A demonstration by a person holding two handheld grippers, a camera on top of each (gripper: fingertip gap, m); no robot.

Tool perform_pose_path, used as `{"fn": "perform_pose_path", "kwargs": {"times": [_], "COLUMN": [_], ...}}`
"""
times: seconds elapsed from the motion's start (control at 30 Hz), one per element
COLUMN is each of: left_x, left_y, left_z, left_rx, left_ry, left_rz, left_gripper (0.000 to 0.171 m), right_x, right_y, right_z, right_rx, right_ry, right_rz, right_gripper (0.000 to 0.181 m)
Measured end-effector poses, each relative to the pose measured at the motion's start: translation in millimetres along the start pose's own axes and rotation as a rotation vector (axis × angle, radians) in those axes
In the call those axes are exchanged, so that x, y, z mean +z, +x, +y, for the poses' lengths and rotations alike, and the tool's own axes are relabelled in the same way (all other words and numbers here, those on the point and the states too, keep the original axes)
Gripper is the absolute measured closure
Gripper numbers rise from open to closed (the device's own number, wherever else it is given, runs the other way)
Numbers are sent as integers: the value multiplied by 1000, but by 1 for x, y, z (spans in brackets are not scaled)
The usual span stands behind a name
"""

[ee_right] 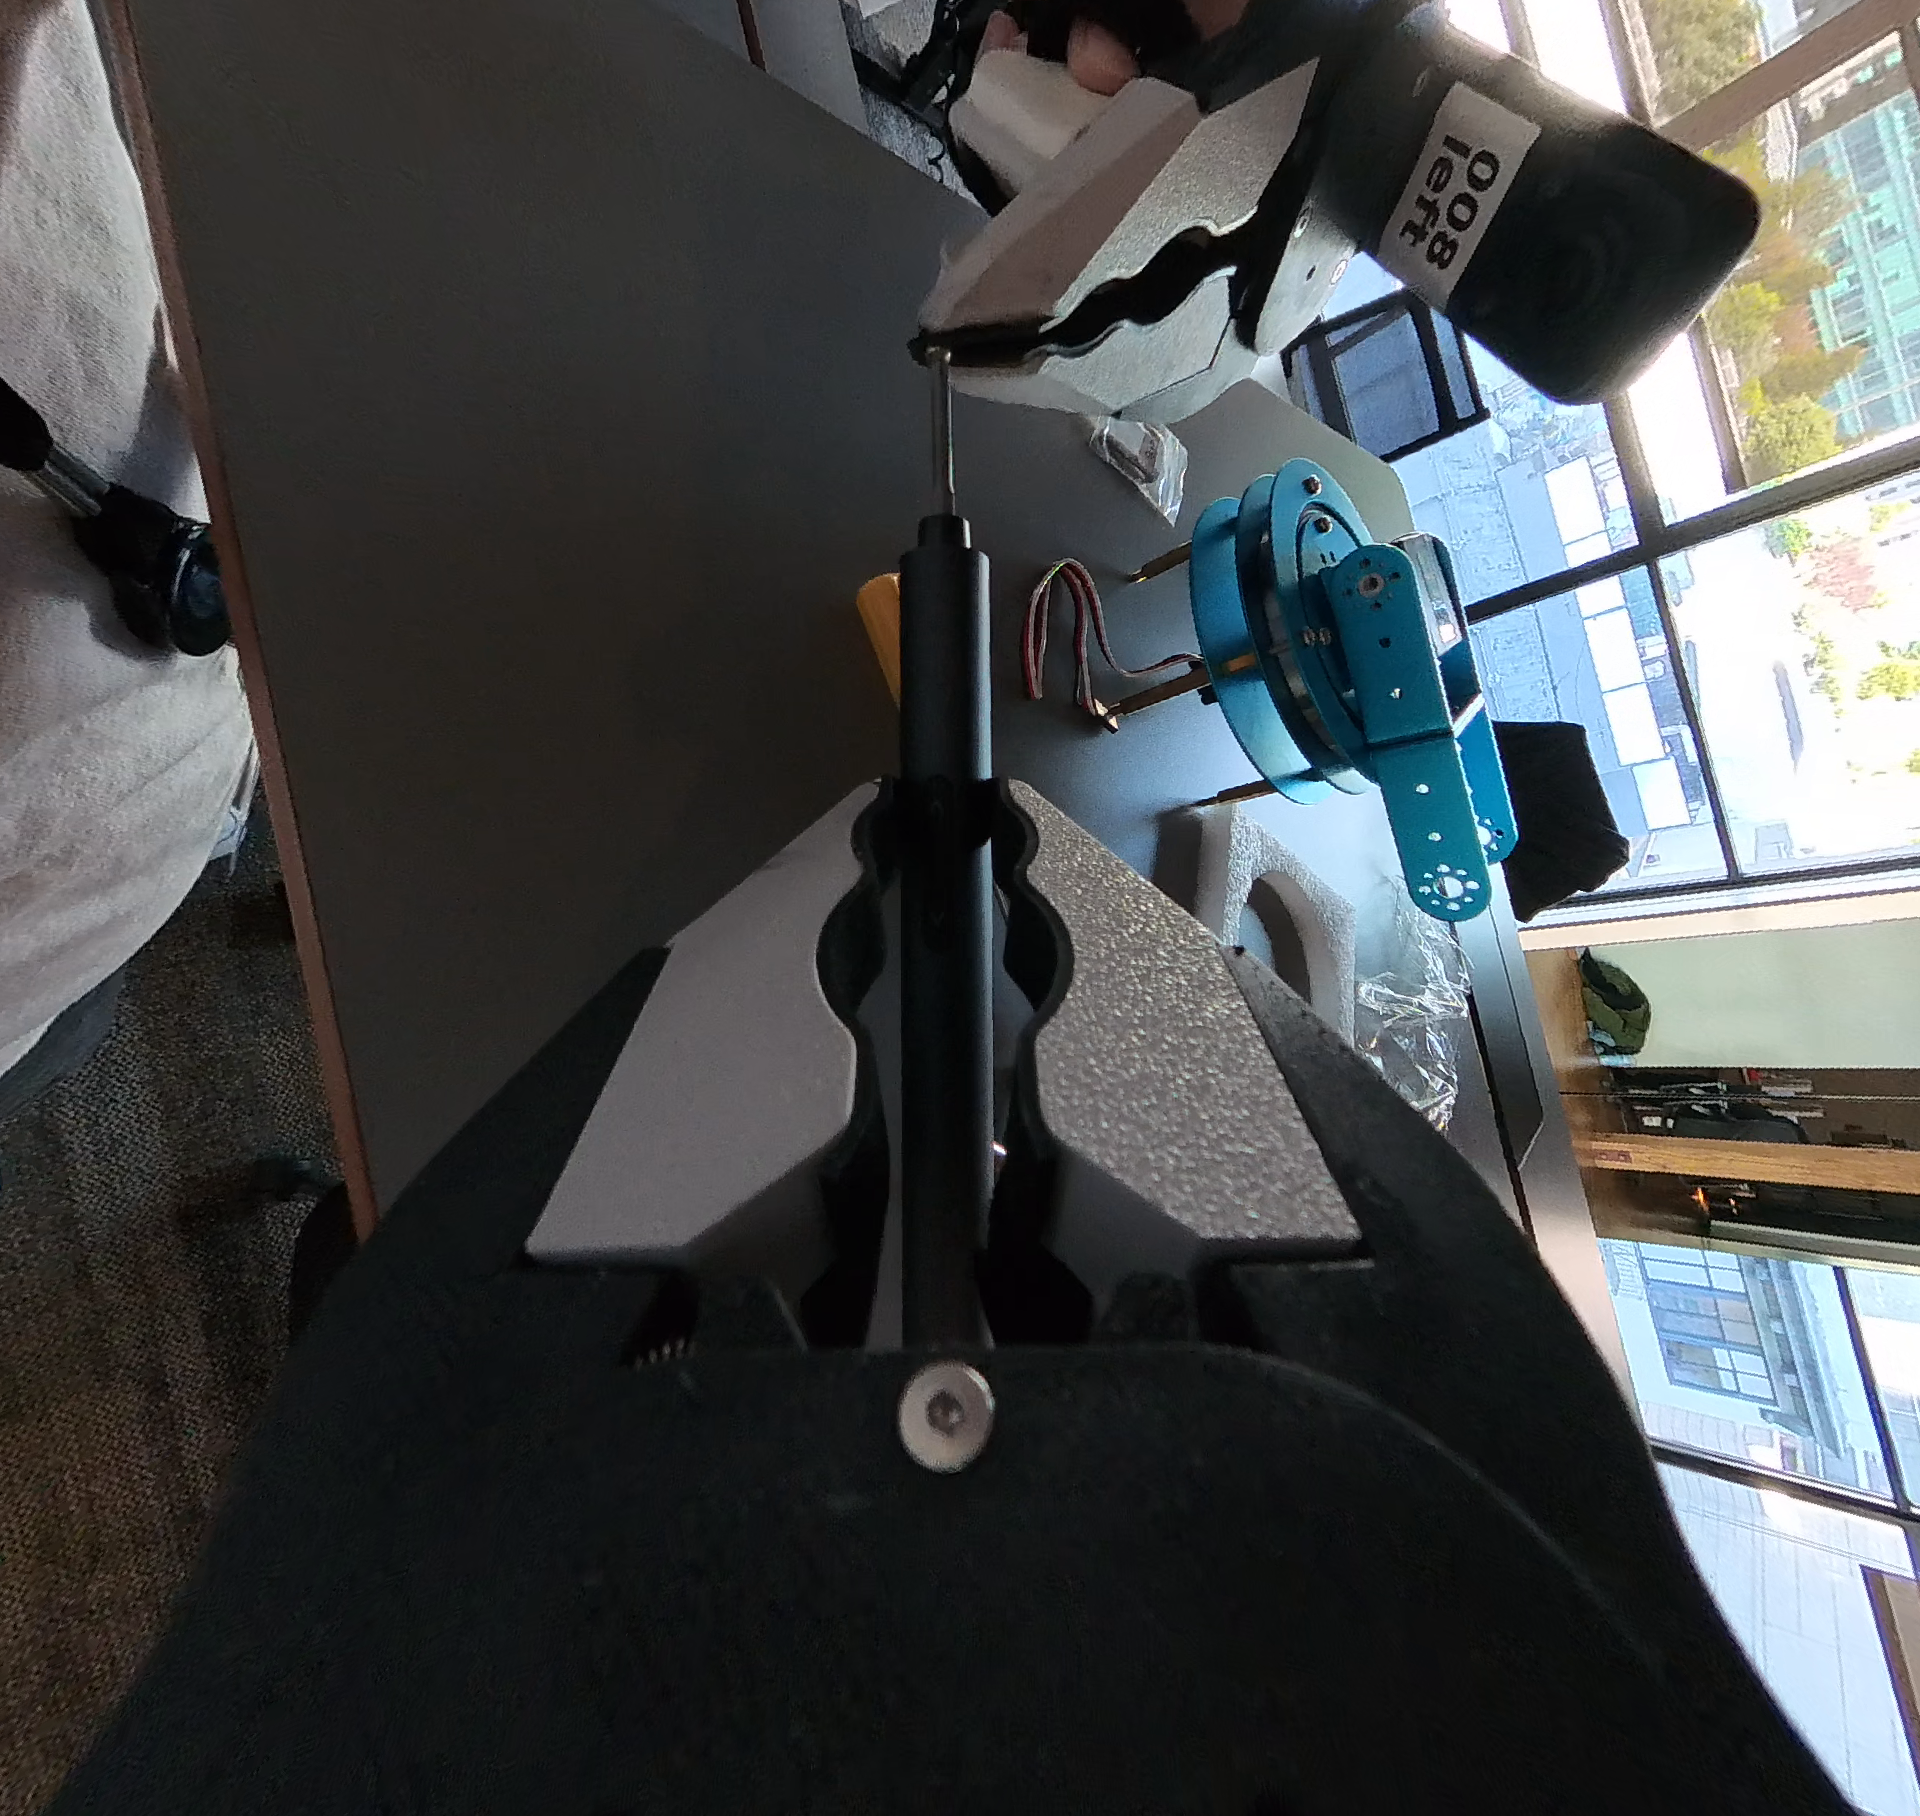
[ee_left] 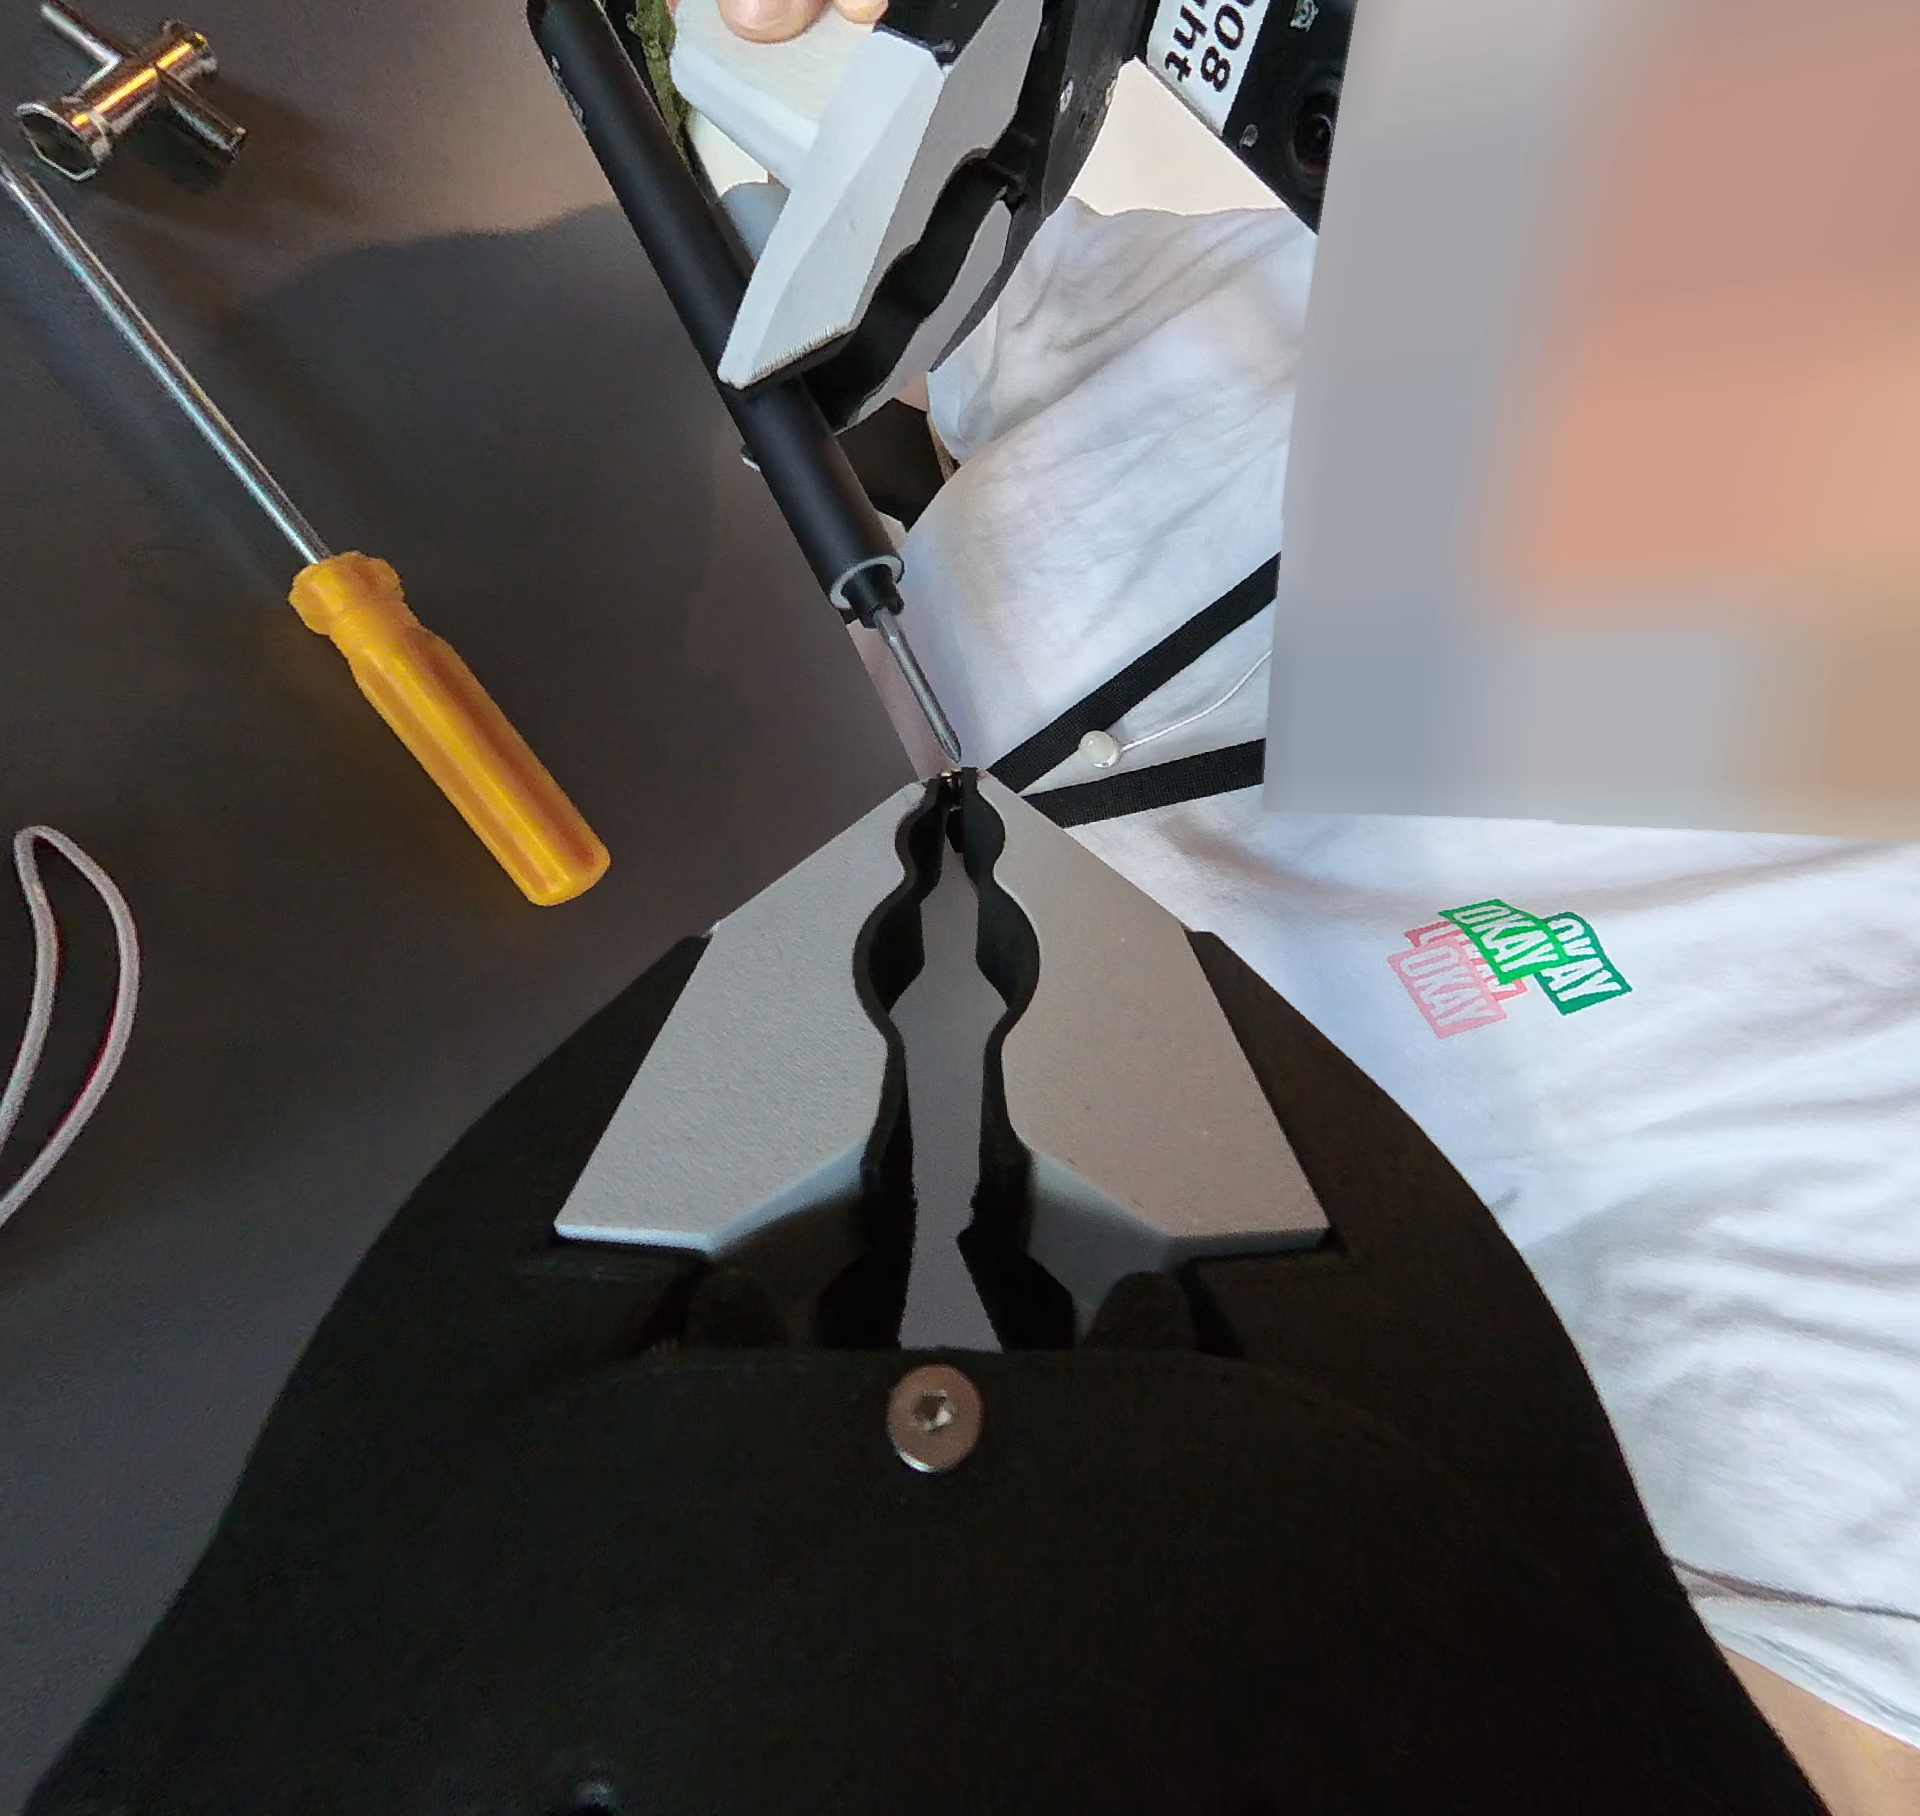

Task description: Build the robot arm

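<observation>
My left gripper (ee_left: 954, 784) is shut, pinching a tiny dark screw (ee_left: 954, 779) at its fingertips; it also shows in the right wrist view (ee_right: 940, 348). My right gripper (ee_right: 940, 795) is shut on a black precision screwdriver (ee_right: 943, 935), held lengthwise between the fingers. The same screwdriver (ee_left: 717, 353) shows in the left wrist view, its metal bit (ee_left: 920, 691) pointing down at the screw, the tip touching or almost touching it. Both grippers are held above the near edge of the dark grey table (ee_right: 520, 416).
A yellow-handled screwdriver (ee_left: 447, 717), a chrome cross-shaped key (ee_left: 135, 99) and a wire loop (ee_left: 73, 1018) lie on the table. A blue metal servo bracket assembly (ee_right: 1340, 665) with wires (ee_right: 1070, 644), plastic bags (ee_right: 1403, 987) and a person in a white shirt (ee_left: 1558, 1143) are close by. The grippers' ends are close to 8 cm from one another. From either gripper's tips it is about 15 cm to the blue metal servo bracket assembly (ee_right: 1340, 665).
</observation>
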State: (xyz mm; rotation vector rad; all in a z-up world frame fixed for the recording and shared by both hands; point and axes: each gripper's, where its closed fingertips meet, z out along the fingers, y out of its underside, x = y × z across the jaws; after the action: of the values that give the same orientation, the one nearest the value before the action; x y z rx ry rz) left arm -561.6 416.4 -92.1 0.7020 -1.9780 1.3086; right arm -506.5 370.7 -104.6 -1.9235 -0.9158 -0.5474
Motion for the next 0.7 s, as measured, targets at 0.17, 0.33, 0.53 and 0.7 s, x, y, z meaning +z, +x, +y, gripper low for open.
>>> {"fn": "perform_pose_path", "kwargs": {"times": [0.17,0.33,0.53,0.7], "left_x": [3,3,0,-1], "left_y": [1,-6,-10,-5], "left_z": [0,0,-1,-6], "left_rx": [-2,-56,-196,-343], "left_ry": [0,0,17,69], "left_rz": [12,-16,9,110], "left_gripper": [171,171,171,171], "right_x": [1,1,4,1], "right_y": [-2,-1,2,13], "right_z": [1,4,7,3], "right_rx": [-8,-26,-134,-264], "right_ry": [-13,-47,-113,-139], "right_rz": [-6,10,96,252], "right_gripper": [165,166,166,166]}}
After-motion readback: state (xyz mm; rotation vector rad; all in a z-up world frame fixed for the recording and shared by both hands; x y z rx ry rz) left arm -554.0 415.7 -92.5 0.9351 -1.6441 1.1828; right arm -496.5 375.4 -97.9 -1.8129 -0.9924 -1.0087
